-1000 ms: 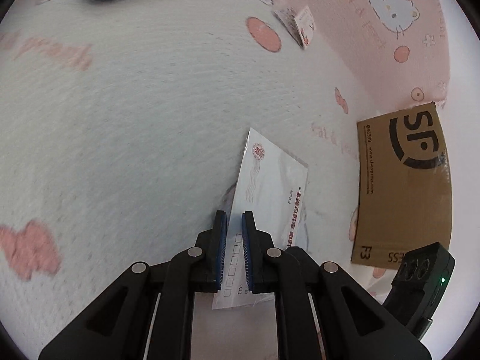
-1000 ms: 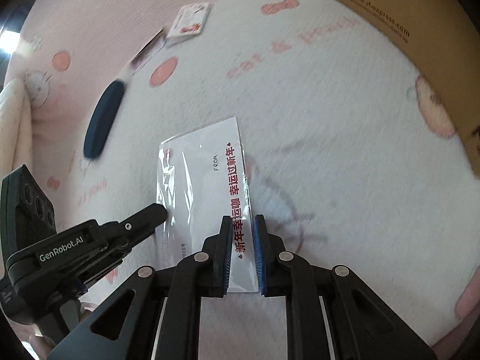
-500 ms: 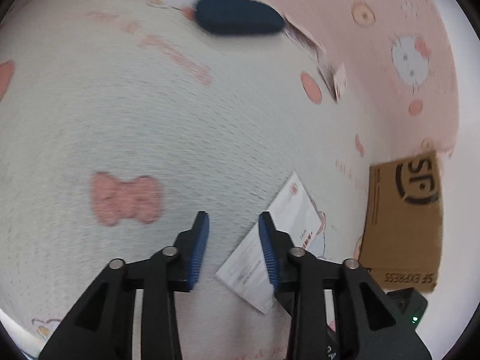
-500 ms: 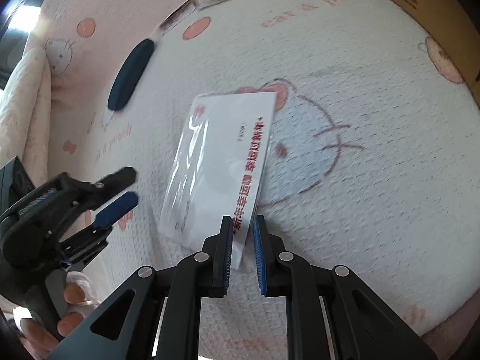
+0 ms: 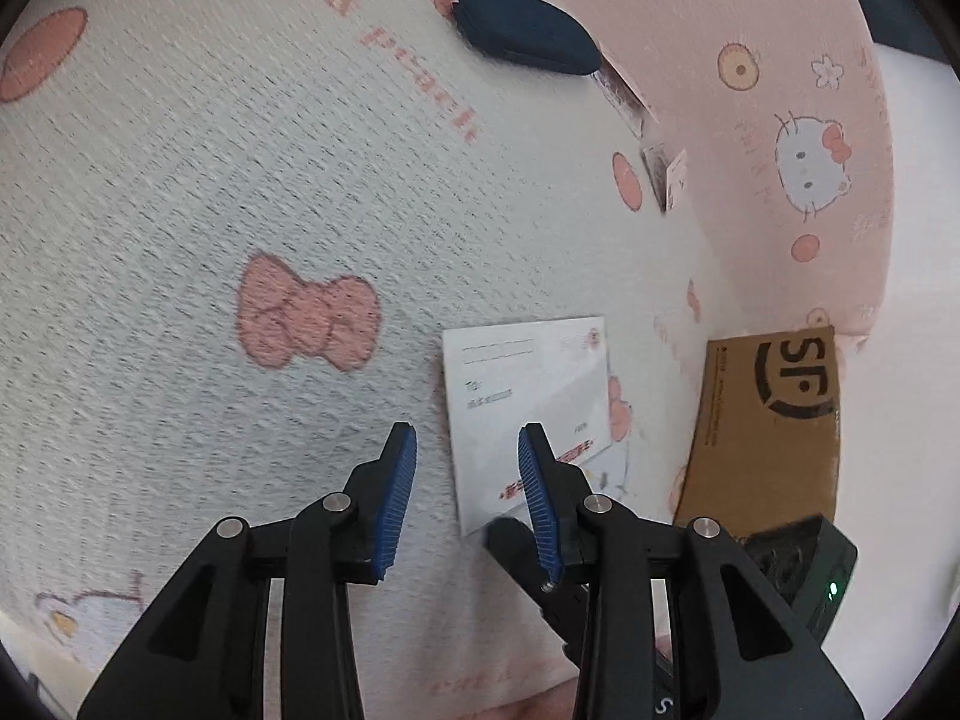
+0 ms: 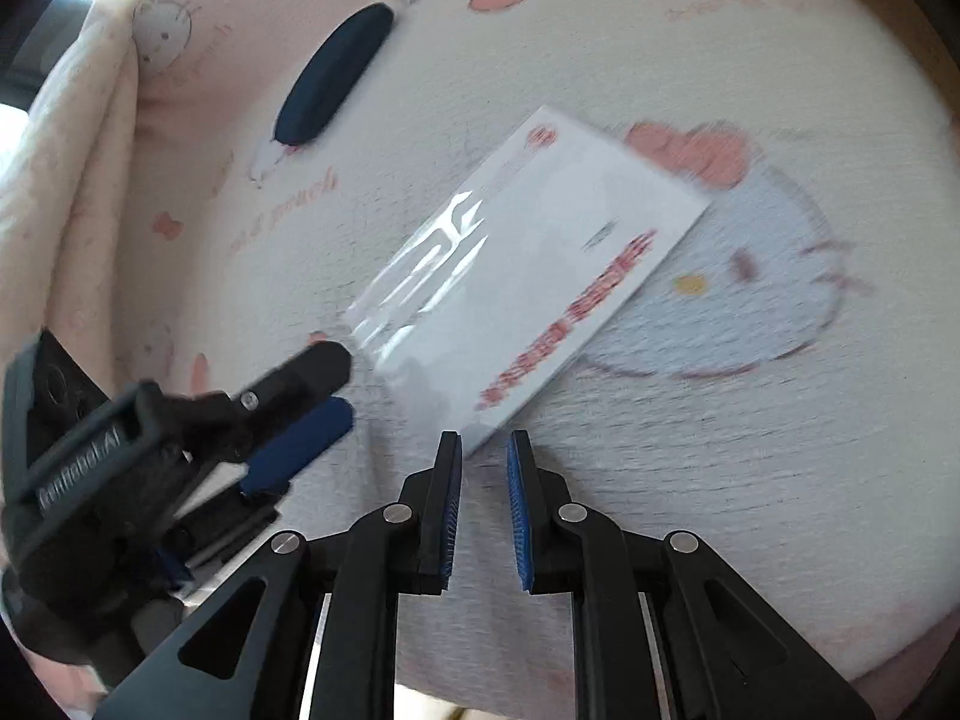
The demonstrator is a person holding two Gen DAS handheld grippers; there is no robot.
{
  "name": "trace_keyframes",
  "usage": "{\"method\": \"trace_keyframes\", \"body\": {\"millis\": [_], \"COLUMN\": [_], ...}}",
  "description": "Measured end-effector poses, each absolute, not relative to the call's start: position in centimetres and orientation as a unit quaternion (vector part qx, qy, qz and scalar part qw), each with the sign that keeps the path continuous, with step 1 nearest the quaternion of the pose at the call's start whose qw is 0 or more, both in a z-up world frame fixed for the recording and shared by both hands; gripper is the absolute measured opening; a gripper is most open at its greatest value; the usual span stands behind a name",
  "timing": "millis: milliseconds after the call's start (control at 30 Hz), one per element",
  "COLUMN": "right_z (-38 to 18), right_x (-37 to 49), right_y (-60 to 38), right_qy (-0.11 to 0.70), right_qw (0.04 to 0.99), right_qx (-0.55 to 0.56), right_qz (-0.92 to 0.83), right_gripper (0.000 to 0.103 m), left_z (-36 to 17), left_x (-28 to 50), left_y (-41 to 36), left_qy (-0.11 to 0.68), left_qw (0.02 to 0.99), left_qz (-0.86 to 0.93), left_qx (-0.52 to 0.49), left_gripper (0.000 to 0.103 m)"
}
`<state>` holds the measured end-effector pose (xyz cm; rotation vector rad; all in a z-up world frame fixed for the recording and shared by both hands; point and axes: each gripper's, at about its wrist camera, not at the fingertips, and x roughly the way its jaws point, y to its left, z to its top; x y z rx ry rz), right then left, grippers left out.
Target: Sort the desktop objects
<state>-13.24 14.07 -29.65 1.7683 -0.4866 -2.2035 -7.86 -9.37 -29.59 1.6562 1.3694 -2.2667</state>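
Note:
A white envelope in a clear sleeve (image 5: 528, 402) (image 6: 528, 276) with red print lies flat on the white Hello Kitty cloth. My left gripper (image 5: 467, 444) is open and empty, just left of the envelope's near corner; it also shows in the right wrist view (image 6: 324, 384). My right gripper (image 6: 485, 450) is open with a narrow gap, just short of the envelope's near edge, holding nothing. A dark blue oval case (image 5: 528, 36) (image 6: 333, 72) lies farther back.
A brown SF Express cardboard box (image 5: 774, 426) stands at the right. Small cards (image 5: 666, 171) lie near the pink cloth border (image 5: 750, 12). A cream fabric edge (image 6: 66, 138) runs along the left in the right wrist view.
Both grippers let go of the envelope, the left first, then the right. They have drawn back, and the envelope now lies flat on the cloth.

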Motion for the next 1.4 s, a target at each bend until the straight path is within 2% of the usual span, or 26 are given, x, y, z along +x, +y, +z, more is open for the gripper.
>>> {"method": "trace_keyframes", "body": {"millis": [67,133,167,200,333,500,600,733,1000,1067,1133,1200,1300,1400], "right_z": [-29.4,-29.2,-29.0,-28.9,-28.5,-29.2,-29.8,-30.4,-31.0,-31.2,-31.6,-32.1,-33.1,-33.4], "right_x": [-13.8,-14.4,-14.7,-15.0,-16.2,-18.6,-19.8,-21.2,-23.2,-23.2,-23.1,-23.0,-22.9,-23.1], "right_y": [14.6,15.2,15.5,15.8,16.9,16.4,15.1,14.3,15.0,15.7,16.6,17.7,19.0,19.4], "right_qy": [-0.167,-0.167,-0.167,-0.166,-0.165,-0.146,-0.113,-0.086,-0.124,-0.152,-0.190,-0.226,-0.271,-0.289], "right_qw": [0.133,0.129,0.127,0.125,0.119,0.163,0.197,0.221,0.270,0.269,0.262,0.257,0.242,0.231], "right_qx": [0.609,0.606,0.605,0.604,0.599,0.589,0.588,0.585,0.568,0.564,0.559,0.561,0.568,0.580], "right_qz": [-0.764,-0.767,-0.768,-0.770,-0.775,-0.778,-0.777,-0.776,-0.768,-0.766,-0.763,-0.754,-0.738,-0.726], "right_gripper": [0.017,0.032,0.043,0.046,0.049,0.052,0.053,0.053,0.059,0.058,0.052,0.034,0.018,0.014], "left_z": [-29.8,-30.1,-30.1,-30.2,-30.5,-30.9,-30.7,-30.0,-30.2,-30.2,-30.2,-30.2,-30.3,-30.5], "left_x": [-7.9,-8.1,-8.3,-8.4,-9.0,-9.7,-10.6,-12.5,-15.4,-15.8,-16.2,-16.5,-16.6,-16.0], "left_y": [-9.1,-8.8,-8.7,-8.6,-8.1,-7.5,-7.1,-6.5,-6.5,-6.3,-6.2,-6.0,-6.1,-6.5], "left_qy": [0.444,0.447,0.447,0.447,0.447,0.447,0.425,0.361,0.307,0.300,0.292,0.285,0.289,0.315], "left_qw": [0.007,0.008,0.009,0.009,0.012,0.016,0.018,0.019,0.010,0.005,0.001,-0.003,-0.008,-0.017], "left_qz": [-0.722,-0.721,-0.721,-0.721,-0.722,-0.724,-0.734,-0.761,-0.777,-0.779,-0.780,-0.782,-0.779,-0.766], "left_qx": [0.530,0.530,0.530,0.529,0.527,0.525,0.530,0.538,0.550,0.551,0.553,0.555,0.557,0.561], "left_gripper": [0.039,0.039,0.039,0.039,0.039,0.038,0.011,0.011,0.012,0.013,0.013,0.012,0.012,0.019]}}
